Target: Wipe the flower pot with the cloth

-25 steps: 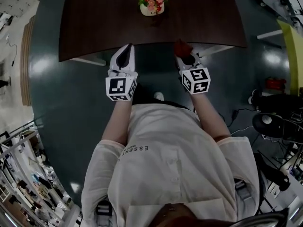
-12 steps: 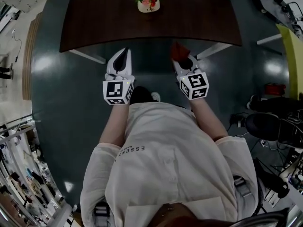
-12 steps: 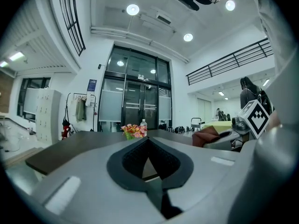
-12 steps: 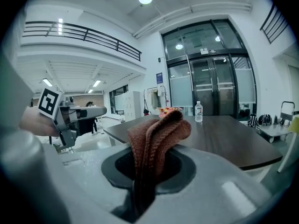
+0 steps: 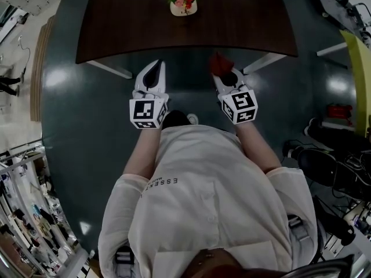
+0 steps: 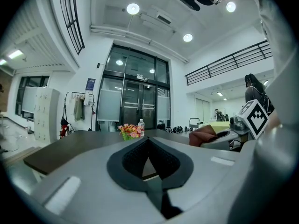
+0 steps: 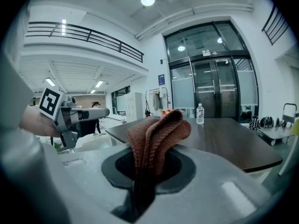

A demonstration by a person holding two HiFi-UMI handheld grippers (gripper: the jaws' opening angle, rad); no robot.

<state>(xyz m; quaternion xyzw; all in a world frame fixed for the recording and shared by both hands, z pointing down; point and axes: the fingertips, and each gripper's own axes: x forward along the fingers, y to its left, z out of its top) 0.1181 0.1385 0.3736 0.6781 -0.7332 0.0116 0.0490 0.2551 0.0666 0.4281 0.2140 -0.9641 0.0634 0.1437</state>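
Item: flower pot (image 5: 183, 7), far edge of tabletop (image 5: 249, 25), mid-width. My right gripper (image 5: 224, 74) clamps the cloth (image 5: 218, 62); left gripper (image 5: 152, 76) closed, empty. Pot lies ahead, leftward of cloth (both grippers short of near edge).

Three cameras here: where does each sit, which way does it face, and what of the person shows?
Head view: on the head, facing steeply down; table, flower pot, shirt, forearms, left gripper, right gripper.
Left gripper view: on that gripper, facing over the table toward glass doors; its shut jaws.
Right gripper view: on that gripper, facing across the table; its jaws clamping the cloth.
Shared: each gripper view shows the other gripper.
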